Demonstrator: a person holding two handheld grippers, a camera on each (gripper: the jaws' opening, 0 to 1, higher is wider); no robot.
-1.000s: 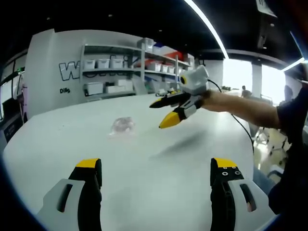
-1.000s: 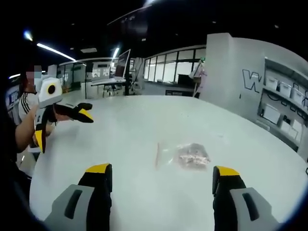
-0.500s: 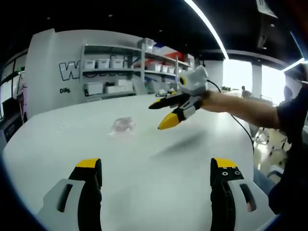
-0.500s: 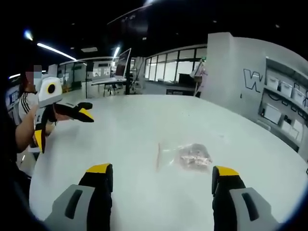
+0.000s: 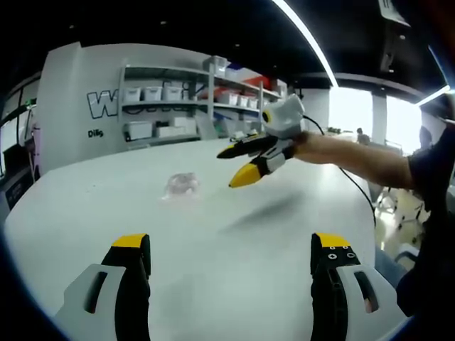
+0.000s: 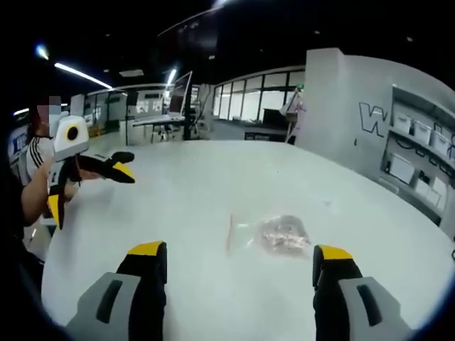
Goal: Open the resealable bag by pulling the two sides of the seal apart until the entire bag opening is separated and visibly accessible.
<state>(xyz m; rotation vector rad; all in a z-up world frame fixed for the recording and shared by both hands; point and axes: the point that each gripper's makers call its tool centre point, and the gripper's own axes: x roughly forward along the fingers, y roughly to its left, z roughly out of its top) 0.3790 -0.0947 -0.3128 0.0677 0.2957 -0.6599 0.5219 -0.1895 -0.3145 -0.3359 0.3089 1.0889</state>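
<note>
The clear resealable bag (image 6: 266, 234) lies flat on the white table (image 6: 185, 185), its seal strip toward the left in the right gripper view, some contents inside. The left tongs (image 5: 231, 252) and right tongs (image 6: 238, 259) hang above the table with jaws spread wide, grasping nothing, both well apart from the bag.
</note>
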